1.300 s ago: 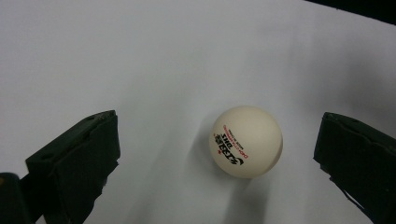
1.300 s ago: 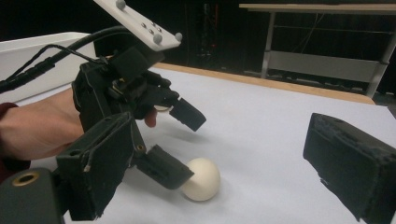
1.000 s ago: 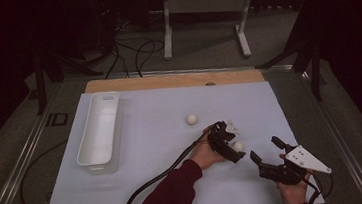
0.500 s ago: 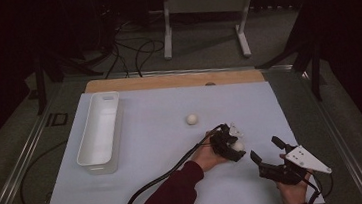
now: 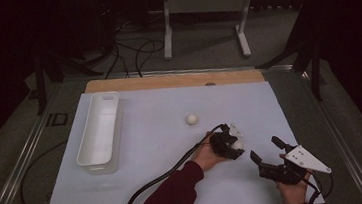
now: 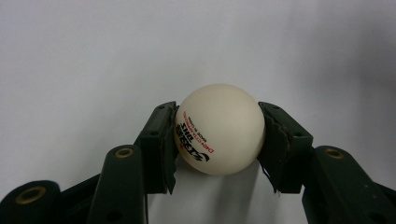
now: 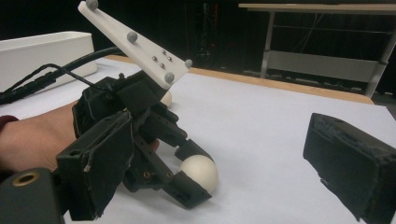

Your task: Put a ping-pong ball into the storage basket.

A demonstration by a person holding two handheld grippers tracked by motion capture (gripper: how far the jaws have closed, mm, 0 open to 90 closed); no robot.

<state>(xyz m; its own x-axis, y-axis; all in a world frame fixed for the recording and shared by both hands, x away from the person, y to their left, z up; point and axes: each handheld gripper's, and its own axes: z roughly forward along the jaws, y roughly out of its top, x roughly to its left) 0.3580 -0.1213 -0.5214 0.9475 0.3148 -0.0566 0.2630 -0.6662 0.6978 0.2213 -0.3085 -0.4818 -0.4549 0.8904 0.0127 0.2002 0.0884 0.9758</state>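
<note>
My left tongs [image 5: 230, 142] sat closed around a small cream-white table-tennis ball with red and black print [image 6: 219, 129], both pads pressed against its sides in the left gripper view, so I judged the grasp done. The ball seemed to rest on or just above the white sheet-covered bench [image 5: 163, 149] at its right front part; the right gripper view showed it [image 7: 199, 173] low at the sheet between the tongs' tips, and I couldn't tell whether it had lifted clear. My right tongs [image 5: 268, 155] stood wide apart and held nothing, parked just beside the left ones, nearer the bench's front right corner. A second plain white ball [image 5: 191, 119] lay loose near the bench's middle, well apart from both tongs, untouched. The long white rectangular plastic tray [image 5: 98, 127] at the bench's left side looked empty as far as I could see. My guess was the balls go into that tray, so progress read as early: one ball gripped but not carried, none delivered. Left to do: lift, carry across to the tray, release, then fetch the second ball.
</note>
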